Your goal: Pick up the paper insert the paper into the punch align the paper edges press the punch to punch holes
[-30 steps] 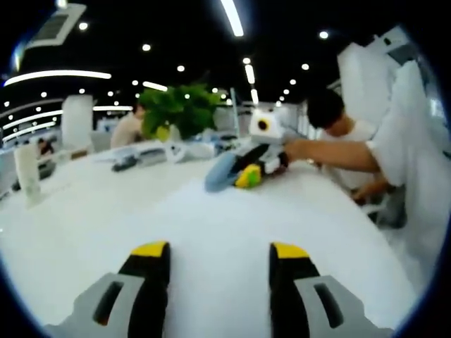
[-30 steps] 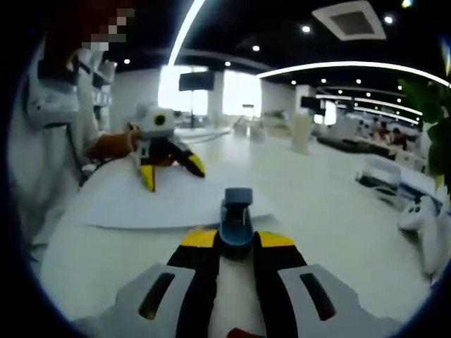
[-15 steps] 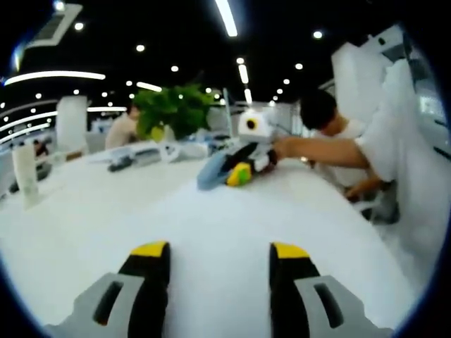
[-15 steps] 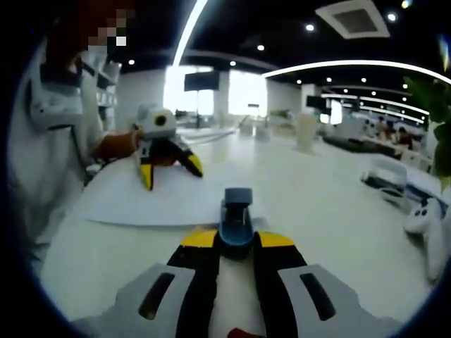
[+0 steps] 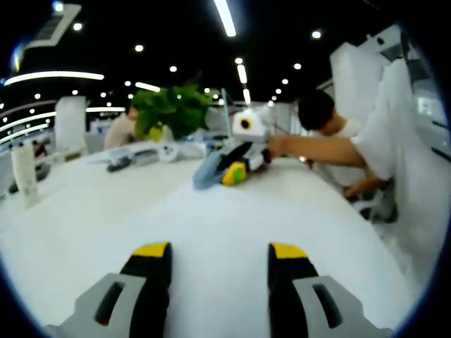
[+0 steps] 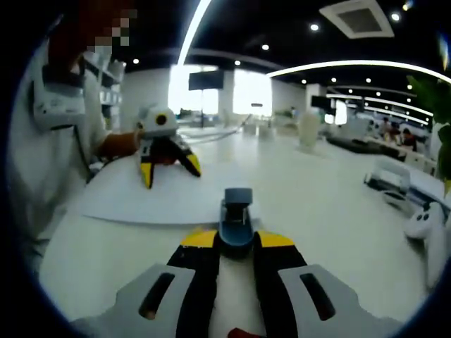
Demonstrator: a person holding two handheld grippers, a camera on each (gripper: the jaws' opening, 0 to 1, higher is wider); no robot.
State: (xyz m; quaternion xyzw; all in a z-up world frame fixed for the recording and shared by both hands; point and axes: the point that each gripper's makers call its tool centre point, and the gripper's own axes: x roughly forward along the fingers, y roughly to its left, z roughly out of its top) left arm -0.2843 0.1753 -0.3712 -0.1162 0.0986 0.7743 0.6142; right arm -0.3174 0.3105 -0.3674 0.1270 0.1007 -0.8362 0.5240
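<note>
Right gripper (image 6: 237,241) is clamped on the blue punch (image 6: 237,218) at the paper's (image 6: 165,197) near edge, left gripper (image 5: 220,251) hangs open over the sheet, so I'd square the edge before pressing.

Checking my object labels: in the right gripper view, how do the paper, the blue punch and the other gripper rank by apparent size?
1. paper, widest.
2. and 3. left gripper and punch look alike; the punch is much nearer the camera, so no ranking.

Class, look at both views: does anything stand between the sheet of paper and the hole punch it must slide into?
Nothing visible does. The paper lies flat on the white table, its edge already at the punch that the right gripper holds. The left gripper hovers open over the sheet.
</note>
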